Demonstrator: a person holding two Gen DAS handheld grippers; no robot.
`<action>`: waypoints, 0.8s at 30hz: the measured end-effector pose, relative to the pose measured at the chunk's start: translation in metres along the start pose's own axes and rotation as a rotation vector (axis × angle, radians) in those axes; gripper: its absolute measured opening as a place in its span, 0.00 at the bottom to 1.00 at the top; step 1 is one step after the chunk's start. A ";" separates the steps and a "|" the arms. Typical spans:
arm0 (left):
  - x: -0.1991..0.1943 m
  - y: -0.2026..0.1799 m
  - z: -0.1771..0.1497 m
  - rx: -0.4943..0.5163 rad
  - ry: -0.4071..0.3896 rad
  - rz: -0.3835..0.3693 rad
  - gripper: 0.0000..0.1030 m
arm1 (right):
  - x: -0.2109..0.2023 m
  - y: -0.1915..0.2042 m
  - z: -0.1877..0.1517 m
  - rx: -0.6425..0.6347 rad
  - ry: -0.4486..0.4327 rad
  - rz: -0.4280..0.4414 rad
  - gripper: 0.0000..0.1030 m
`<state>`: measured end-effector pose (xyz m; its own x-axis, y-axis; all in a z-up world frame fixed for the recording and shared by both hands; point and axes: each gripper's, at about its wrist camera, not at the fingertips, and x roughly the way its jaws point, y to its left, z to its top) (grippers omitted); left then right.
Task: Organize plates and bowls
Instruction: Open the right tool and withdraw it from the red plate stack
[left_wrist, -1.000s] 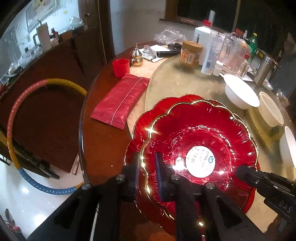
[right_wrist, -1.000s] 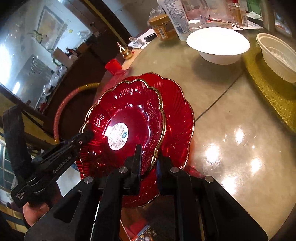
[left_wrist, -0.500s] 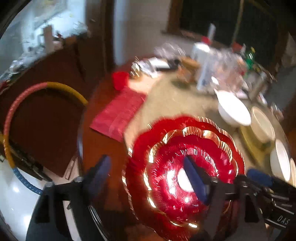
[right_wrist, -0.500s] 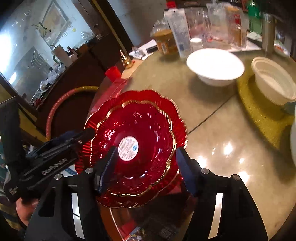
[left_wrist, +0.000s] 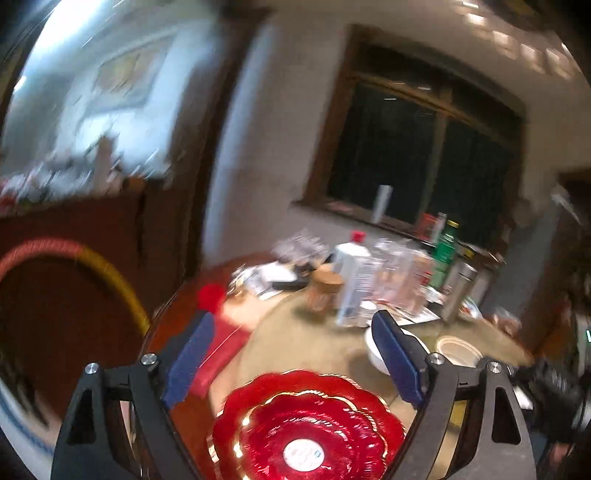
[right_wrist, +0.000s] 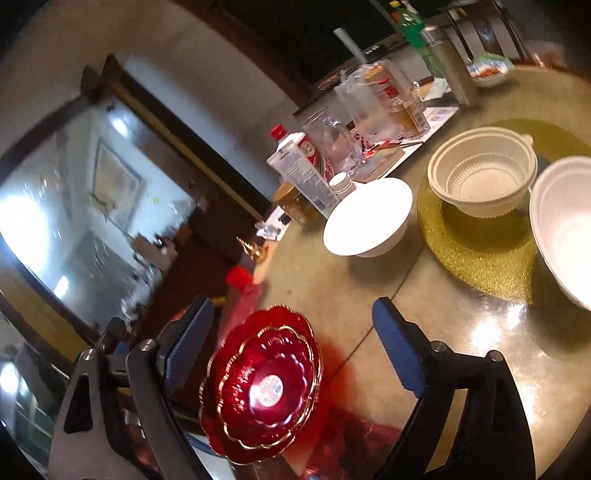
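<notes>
Two red scalloped gold-rimmed plates (left_wrist: 306, 428) lie stacked on the round table, the smaller on the larger, with a white sticker in the middle; they also show in the right wrist view (right_wrist: 262, 384). My left gripper (left_wrist: 291, 365) is open and empty, raised above and behind the stack. My right gripper (right_wrist: 291, 350) is open and empty, above the stack. A white bowl (right_wrist: 369, 218), a ribbed plastic bowl (right_wrist: 484, 173) on a gold mat (right_wrist: 480, 266) and another white bowl (right_wrist: 565, 229) stand further on.
Bottles, jars and a clear pitcher (right_wrist: 351, 144) crowd the table's far side. A red cup (right_wrist: 240, 277) and a red packet (left_wrist: 221, 350) lie near the left edge. A hoop (left_wrist: 107, 277) leans by a dark cabinet left of the table.
Both grippers let go of the top red plate, which now rests on the larger one. Both opened wide, lifted and drew back from the stack.
</notes>
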<state>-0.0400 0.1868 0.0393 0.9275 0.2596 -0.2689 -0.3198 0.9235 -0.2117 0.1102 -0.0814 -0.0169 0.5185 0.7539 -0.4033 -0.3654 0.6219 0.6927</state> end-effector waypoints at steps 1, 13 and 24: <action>0.001 -0.011 -0.003 0.062 -0.002 -0.048 0.86 | 0.000 -0.004 0.000 0.016 -0.004 0.016 0.88; 0.046 -0.063 -0.018 0.148 0.370 -0.297 0.86 | 0.025 -0.011 -0.006 -0.002 0.126 -0.020 0.89; 0.074 -0.050 -0.016 0.007 0.514 -0.282 0.86 | 0.042 -0.031 -0.006 0.059 0.206 -0.108 0.89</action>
<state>0.0420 0.1556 0.0151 0.7630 -0.1654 -0.6249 -0.0714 0.9392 -0.3358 0.1386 -0.0678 -0.0593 0.3815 0.7147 -0.5862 -0.2671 0.6924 0.6703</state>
